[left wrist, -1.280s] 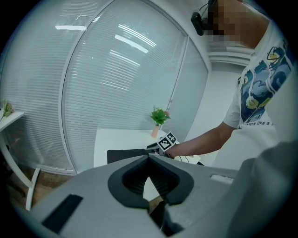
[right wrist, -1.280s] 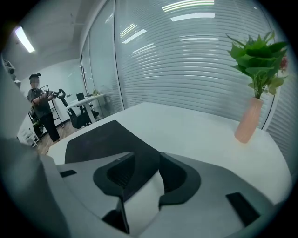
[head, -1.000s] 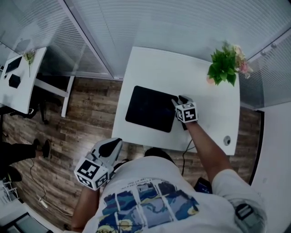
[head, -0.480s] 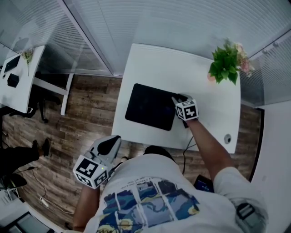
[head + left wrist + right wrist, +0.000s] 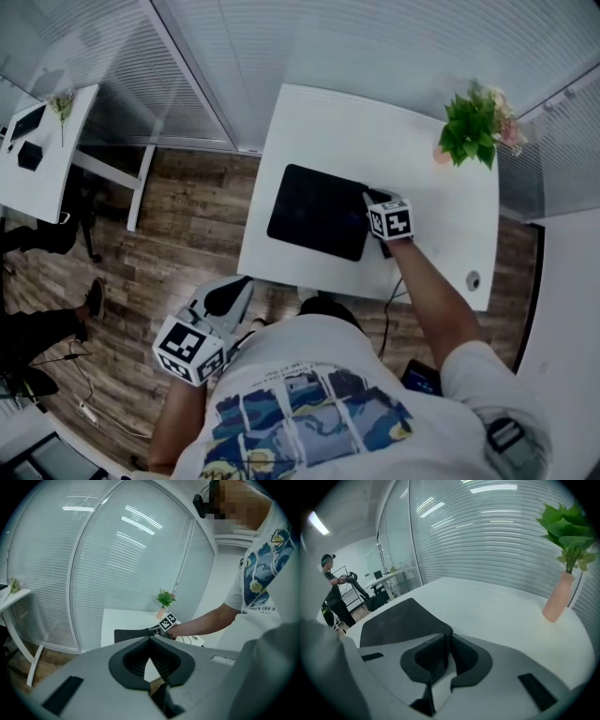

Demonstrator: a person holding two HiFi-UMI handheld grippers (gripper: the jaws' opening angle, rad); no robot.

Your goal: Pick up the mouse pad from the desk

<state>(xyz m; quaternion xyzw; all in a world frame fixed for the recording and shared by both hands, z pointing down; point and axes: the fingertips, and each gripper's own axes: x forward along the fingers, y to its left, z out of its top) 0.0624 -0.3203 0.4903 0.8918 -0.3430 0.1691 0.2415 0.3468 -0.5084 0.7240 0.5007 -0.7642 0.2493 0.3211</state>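
The black mouse pad [image 5: 319, 211] lies flat on the white desk [image 5: 375, 131], toward its left half. My right gripper [image 5: 372, 200] is at the pad's right edge. In the right gripper view the pad [image 5: 398, 620] runs into that gripper [image 5: 449, 634], whose jaws are closing and stand almost together on the pad's near corner. My left gripper [image 5: 242, 286] hangs off the desk over the wooden floor beside the person's body. Its tips meet in the left gripper view [image 5: 151, 638] with nothing between them. There the pad [image 5: 131, 634] shows far off.
A potted plant in a pink vase [image 5: 473, 131] stands at the desk's far right corner, to the right of the gripper [image 5: 567, 550]. A cable hole [image 5: 472, 279] sits near the desk's front right. A second white desk [image 5: 37, 159] stands far left, and another person [image 5: 333, 592] stands beyond.
My right gripper's fingers have drawn together at the pad's right edge without shifting along it. The left gripper has stayed where it was.
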